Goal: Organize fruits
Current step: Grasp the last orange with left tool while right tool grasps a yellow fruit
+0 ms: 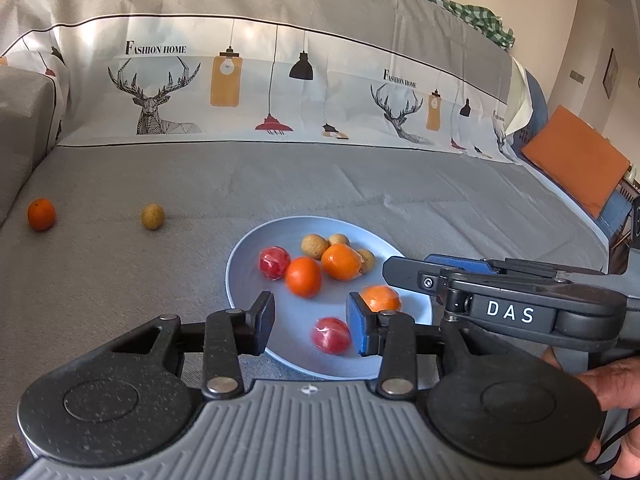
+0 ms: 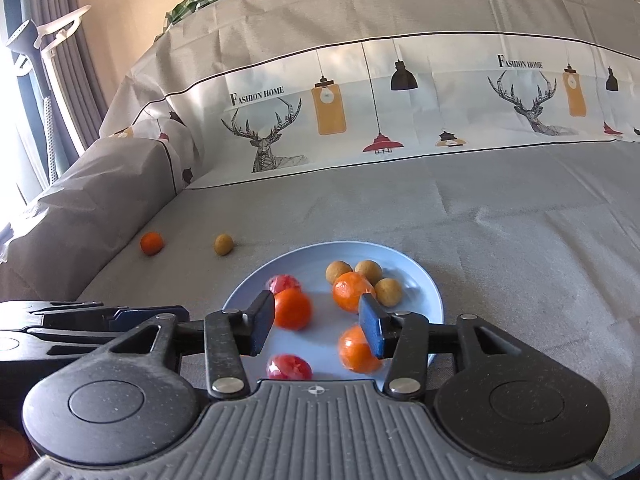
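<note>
Currently logged: I had the left gripper [image 1: 310,322] and right gripper [image 2: 316,326] both spread open, empty, over the blue plate [image 1: 244,272]. Plate held oranges, longans, red fruits. One orange [image 1: 41,214] and one longan [image 1: 153,216] sat apart on the sofa cover [image 1: 120,280].

Both wrist cams sit low and close, facing fwd toward the sofa back at 12 o'clock. Left cam looks over the blue plate [image 1: 248,256] from its left; right cam from its right [image 2: 430,292]. Shared: plate, fruit, sofa seat, deer-print cover [image 1: 160,96].
</note>
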The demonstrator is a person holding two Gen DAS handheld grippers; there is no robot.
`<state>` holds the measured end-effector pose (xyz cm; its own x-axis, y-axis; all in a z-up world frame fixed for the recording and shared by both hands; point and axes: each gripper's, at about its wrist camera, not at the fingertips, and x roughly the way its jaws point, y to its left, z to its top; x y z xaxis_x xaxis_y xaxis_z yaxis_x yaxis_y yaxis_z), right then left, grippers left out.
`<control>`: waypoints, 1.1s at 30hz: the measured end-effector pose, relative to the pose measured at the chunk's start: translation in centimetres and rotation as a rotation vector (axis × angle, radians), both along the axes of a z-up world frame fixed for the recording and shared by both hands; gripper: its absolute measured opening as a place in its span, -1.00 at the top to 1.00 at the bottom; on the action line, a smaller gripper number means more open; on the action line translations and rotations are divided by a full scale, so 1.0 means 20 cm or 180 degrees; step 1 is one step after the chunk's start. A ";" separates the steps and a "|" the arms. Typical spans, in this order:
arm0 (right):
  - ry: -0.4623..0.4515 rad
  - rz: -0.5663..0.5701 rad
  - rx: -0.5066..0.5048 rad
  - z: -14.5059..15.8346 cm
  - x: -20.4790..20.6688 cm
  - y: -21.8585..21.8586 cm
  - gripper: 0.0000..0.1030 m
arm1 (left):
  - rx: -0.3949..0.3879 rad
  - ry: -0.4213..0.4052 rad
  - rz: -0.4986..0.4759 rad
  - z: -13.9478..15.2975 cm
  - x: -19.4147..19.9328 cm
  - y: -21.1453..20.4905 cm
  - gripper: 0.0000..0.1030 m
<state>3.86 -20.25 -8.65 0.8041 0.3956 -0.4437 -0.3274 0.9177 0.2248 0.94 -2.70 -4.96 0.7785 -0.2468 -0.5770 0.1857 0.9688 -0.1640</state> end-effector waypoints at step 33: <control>-0.0191 0.0405 0.0461 0.23 0.18 0.42 0.55 | -0.0695 -0.0028 0.2048 0.31 0.37 0.92 0.63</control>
<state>7.47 -11.85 -4.01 0.7669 0.5518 -0.3277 -0.4554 0.8277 0.3281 8.39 15.68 1.20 0.8138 0.1571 -0.5595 -0.4145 0.8317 -0.3694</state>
